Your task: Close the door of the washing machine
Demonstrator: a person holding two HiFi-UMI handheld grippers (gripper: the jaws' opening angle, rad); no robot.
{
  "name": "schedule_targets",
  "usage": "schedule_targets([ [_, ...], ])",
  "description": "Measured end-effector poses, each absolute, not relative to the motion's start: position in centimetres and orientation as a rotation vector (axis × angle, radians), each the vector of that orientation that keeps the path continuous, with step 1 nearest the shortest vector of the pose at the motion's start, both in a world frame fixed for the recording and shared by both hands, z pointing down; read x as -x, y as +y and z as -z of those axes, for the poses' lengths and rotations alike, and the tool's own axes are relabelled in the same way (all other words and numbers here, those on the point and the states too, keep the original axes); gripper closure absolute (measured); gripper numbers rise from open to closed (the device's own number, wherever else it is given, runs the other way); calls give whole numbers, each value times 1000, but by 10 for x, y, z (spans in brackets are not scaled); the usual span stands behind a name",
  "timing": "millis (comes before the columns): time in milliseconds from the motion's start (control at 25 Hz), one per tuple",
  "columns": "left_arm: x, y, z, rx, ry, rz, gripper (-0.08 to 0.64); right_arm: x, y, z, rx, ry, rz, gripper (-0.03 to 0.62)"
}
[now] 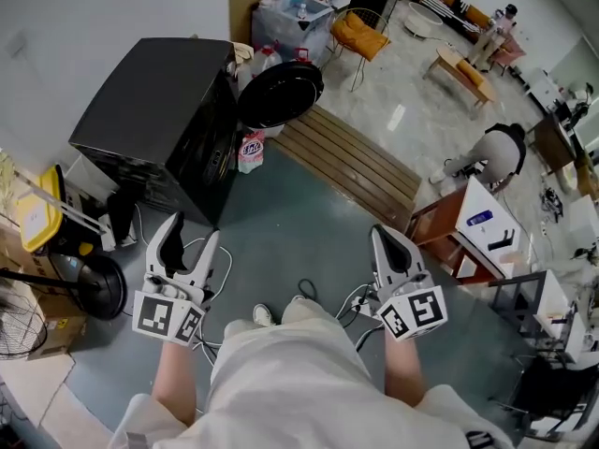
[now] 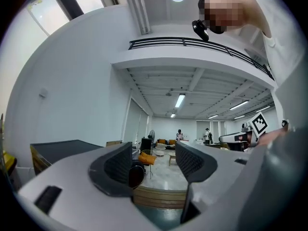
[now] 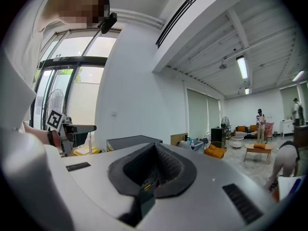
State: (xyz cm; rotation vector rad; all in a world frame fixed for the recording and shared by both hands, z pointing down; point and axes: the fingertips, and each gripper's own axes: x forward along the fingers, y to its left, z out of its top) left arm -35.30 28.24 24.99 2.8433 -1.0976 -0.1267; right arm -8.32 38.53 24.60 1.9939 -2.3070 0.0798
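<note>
A black washing machine [image 1: 159,110] stands at the upper left of the head view, and its round dark door [image 1: 279,94] hangs open to the right of its front. Both grippers hover over the grey floor well short of it. My left gripper [image 1: 188,244] is open with nothing between its fingers; in the left gripper view [image 2: 154,160] the door [image 2: 136,175] shows through the gap. My right gripper [image 1: 394,249] is shut and empty, its pads meeting in the right gripper view [image 3: 153,163], where the machine's top [image 3: 132,141] lies ahead.
A wooden slatted platform [image 1: 351,162] lies right of the machine, with a detergent bottle [image 1: 251,150] at the machine's foot. A floor fan [image 1: 89,288] and a yellow bin [image 1: 42,215] stand at left. A small table [image 1: 459,237] and a bent-over person [image 1: 496,152] are at right. Cables [image 1: 309,293] trail by my feet.
</note>
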Motion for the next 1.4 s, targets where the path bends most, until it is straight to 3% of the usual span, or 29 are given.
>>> schedule_targets([
  [280, 334, 273, -264, -2830, -1014, 106, 169, 68, 394, -269, -2004, -2247, -200, 594],
  [440, 324, 259, -280, -2817, -999, 19, 141, 63, 368, -280, -1971, -2279, -223, 594],
  [720, 275, 184, -298, -2815, -1044, -105, 135, 13, 278, -303, -1945, -2350, -268, 594],
  [1160, 99, 24, -289, -2753, -1166, -223, 135, -142, 76, -300, -1710, -2504, -238, 594],
  [1400, 65, -36, -289, -2726, -1249, -259, 135, -159, -4, -295, -1631, -2598, -231, 594],
])
